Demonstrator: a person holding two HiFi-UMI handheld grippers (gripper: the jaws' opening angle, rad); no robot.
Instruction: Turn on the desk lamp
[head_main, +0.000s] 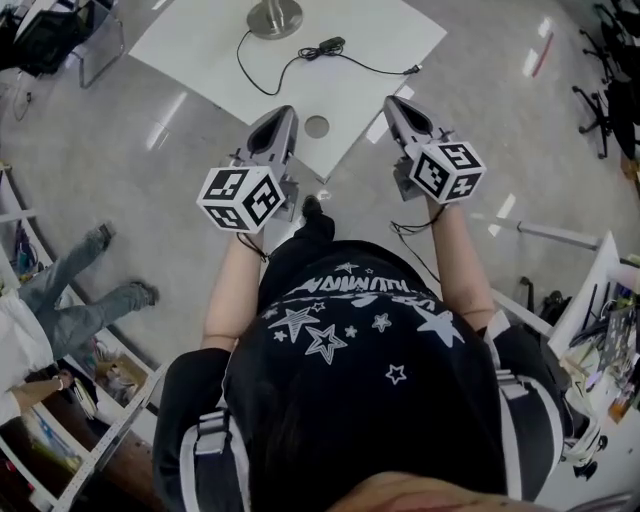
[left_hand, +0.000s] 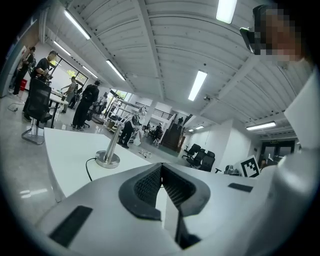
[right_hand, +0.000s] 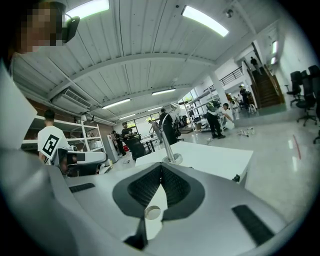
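Head view: the person stands at the near corner of a white table (head_main: 350, 30) with a gripper in each hand, both held out in front.

- Left gripper (head_main: 284, 116): the tips overlap the table's near-left edge in this view. Its marker cube (head_main: 243, 198) sits at the hand end.
- Right gripper (head_main: 395, 105): the tips are over the near-right edge. Its marker cube (head_main: 447, 170) is likewise at the hand end.
- A round hole (head_main: 317, 127) in the tabletop lies between the two grippers.

Left gripper view: the ribbed pads (left_hand: 150, 184) are pressed together at the tips, with nothing between them. Right gripper view: the pads (right_hand: 174, 186) also meet at the tips and hold nothing. The round hole (right_hand: 152, 212) shows through the gap lower down.

Desk lamp (head_main: 275, 17): its round metal base stands at the far side of the table, well apart from both grippers.

- In the left gripper view, the lamp (left_hand: 108, 159) is ahead and to the left of the jaws.
- In the right gripper view, the lamp (right_hand: 172, 159) is almost straight ahead, and its thin stem rises and curves over.
- I cannot tell whether the lamp is lit.
- A black cord (head_main: 243, 78) loops from the base across the table to an inline switch (head_main: 330, 45) and runs on toward the right edge. Neither gripper touches the cord or the switch.

Background: another person's legs (head_main: 75, 300) are on the floor at left, and an office chair (head_main: 600, 100) stands at right.
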